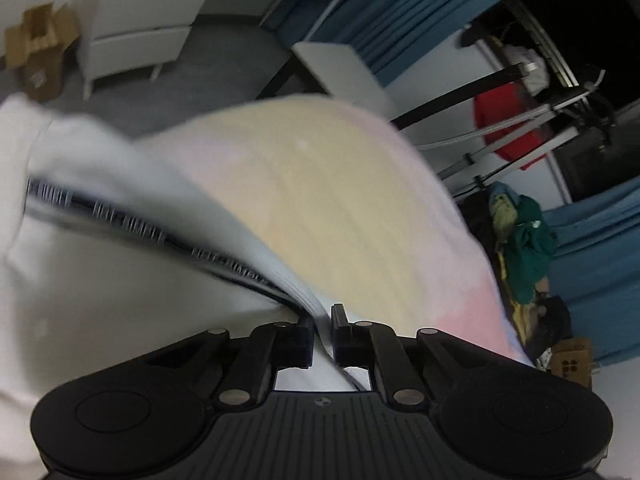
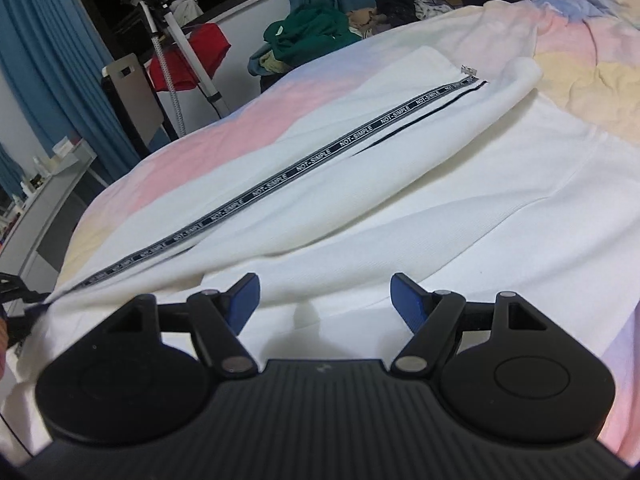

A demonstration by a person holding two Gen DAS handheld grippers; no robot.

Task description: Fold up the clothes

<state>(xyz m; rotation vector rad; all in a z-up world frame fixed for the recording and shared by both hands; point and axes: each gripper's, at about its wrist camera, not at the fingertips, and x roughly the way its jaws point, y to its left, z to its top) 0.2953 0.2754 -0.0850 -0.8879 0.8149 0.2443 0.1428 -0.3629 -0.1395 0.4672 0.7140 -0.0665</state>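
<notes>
The white garment lies spread on the bed. Its long axis follows the lettered black tape, which runs from the near left to the far right of the right wrist view. The left gripper has its jaws clenched on the garment's tape edge, lifting it. The right gripper hovers over a sleeve fold, jaws released. The left hand is therefore the nearer to the working edge.
</notes>
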